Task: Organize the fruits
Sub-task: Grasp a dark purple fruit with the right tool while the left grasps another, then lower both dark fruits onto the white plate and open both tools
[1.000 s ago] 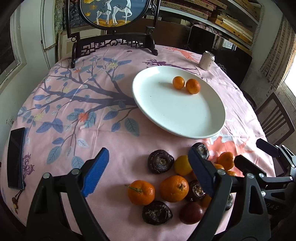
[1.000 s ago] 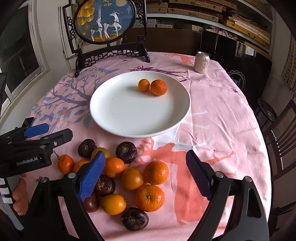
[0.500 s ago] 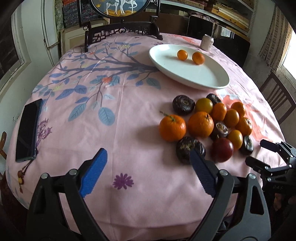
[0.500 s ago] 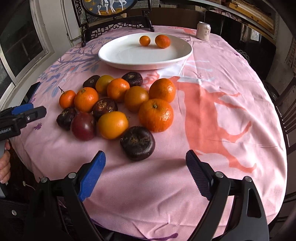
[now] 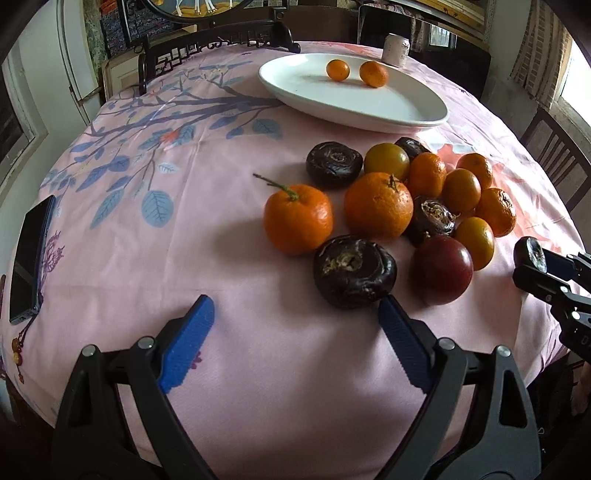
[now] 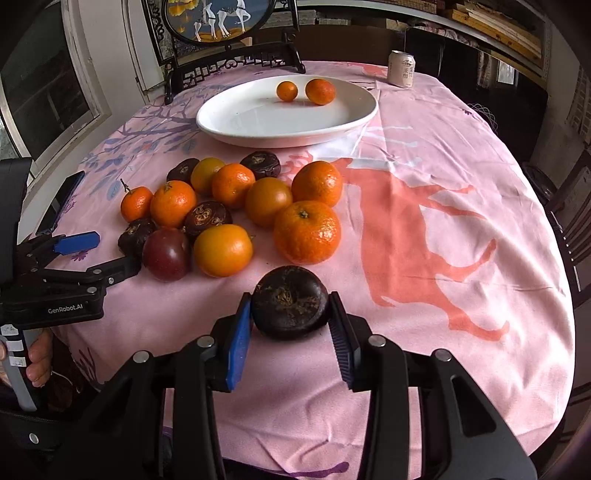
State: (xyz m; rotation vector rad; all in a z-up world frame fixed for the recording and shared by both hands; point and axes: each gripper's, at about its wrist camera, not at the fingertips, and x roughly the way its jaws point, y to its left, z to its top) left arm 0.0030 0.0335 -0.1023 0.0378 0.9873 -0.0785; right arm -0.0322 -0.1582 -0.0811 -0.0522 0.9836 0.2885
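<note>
A pile of oranges and dark wrinkled fruits lies on the pink tablecloth. My right gripper [image 6: 290, 325] is shut on a dark wrinkled fruit [image 6: 289, 307] at the pile's near edge, still resting on the cloth. My left gripper [image 5: 295, 332] is open and empty, just short of another dark wrinkled fruit [image 5: 354, 270], with a stemmed orange [image 5: 298, 218] beyond. A white plate [image 5: 399, 107] at the far side holds two small oranges [image 5: 373, 74]. The plate also shows in the right wrist view [image 6: 236, 122].
A drink can [image 6: 401, 68] stands behind the plate. A dark carved stand with a round picture [image 6: 221, 22] is at the table's far edge. A phone [image 5: 29, 254] lies at the left edge. Chairs [image 5: 554, 147] stand to the right.
Both grippers have dropped low and pulled back toward the near side of the pile. The right gripper has closed around the nearest dark fruit. The left stays open.
</note>
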